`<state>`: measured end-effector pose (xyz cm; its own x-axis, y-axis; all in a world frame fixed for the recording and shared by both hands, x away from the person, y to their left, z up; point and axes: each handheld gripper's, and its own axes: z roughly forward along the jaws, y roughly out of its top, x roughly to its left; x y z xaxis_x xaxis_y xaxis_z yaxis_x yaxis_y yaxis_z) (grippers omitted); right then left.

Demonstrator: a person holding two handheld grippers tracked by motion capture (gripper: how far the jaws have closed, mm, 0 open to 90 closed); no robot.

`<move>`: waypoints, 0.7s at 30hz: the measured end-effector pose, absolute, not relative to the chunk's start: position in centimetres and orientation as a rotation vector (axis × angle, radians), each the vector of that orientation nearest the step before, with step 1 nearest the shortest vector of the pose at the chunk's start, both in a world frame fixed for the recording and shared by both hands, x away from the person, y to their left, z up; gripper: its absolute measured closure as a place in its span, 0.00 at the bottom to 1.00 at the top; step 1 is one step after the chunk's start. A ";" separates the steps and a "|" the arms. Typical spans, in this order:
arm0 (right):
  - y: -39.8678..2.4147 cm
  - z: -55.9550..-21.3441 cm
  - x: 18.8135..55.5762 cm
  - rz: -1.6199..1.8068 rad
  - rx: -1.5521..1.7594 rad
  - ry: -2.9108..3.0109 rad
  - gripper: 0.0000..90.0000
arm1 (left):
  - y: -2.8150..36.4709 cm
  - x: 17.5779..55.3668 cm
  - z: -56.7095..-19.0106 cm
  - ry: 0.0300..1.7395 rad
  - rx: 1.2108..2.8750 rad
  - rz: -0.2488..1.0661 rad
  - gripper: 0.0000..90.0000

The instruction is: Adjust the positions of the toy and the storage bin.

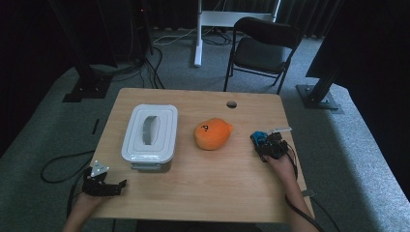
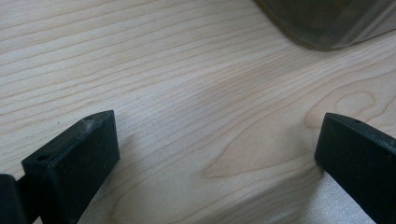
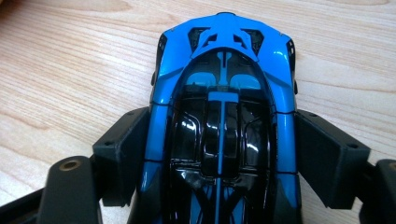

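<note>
The right gripper (image 1: 265,145) sits near the right edge of the table (image 1: 203,188), with a blue and black toy car (image 3: 223,126) between its two black jaws; in the right gripper view both pads lie flush against the car's sides, one on each flank, so the jaws are clamped on the car at a fairly wide spread; the car rests on the wood with its far end pointing away from the hand (image 1: 283,166).

The left gripper (image 1: 109,186) rests at the near left corner of the table, its jaws spread wide apart with nothing but bare wood between them; in the left gripper view a corner of the box (image 2: 327,23) shows at the top right, well clear of the jaws.

Counted on the table: one toy car, at the right, in the right gripper; one orange stuffed toy (image 1: 212,134) near the middle, just left of the car and apart from it; one white lidded box (image 1: 150,135) with a grey handle on its lid, at the left; two grippers, one in each hand. Behind the table stands one black chair (image 1: 263,50) on the grey floor.
</note>
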<state>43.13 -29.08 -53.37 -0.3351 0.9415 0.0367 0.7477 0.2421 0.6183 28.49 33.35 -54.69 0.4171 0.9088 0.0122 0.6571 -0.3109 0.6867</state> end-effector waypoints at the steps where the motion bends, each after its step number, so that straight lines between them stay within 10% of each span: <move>1: -29.1 -53.4 43.1 0.791 1.561 2.173 0.27 | 33.4 28.5 -54.7 1.321 2.071 0.540 0.00; 21: -28.6 -52.8 43.1 0.747 1.581 2.168 0.30 | 33.4 28.5 -54.7 1.321 2.071 0.540 0.00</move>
